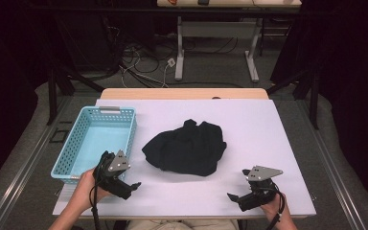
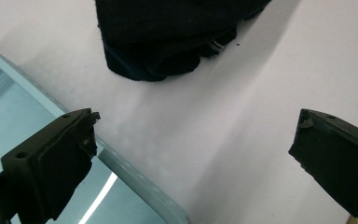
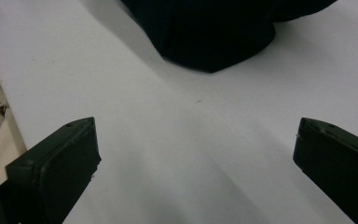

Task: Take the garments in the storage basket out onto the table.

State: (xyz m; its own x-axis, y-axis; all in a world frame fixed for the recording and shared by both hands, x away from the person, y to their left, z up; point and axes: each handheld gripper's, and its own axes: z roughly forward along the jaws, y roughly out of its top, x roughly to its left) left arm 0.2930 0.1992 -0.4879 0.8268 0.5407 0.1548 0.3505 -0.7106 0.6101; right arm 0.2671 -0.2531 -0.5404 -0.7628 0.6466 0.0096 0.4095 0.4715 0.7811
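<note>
Both grippers' fingers spread, nothing held; blue basket (image 1: 79, 139) bare inside; black garment (image 1: 186, 147) beside it.

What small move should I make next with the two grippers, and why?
Probably ease the left gripper forward to the near edge of the crumpled black garment. Both grippers are open and empty, the right gripper sits back near the table's front edge, and the garment lies loose on the white table beside the blue basket, untouched.
</note>
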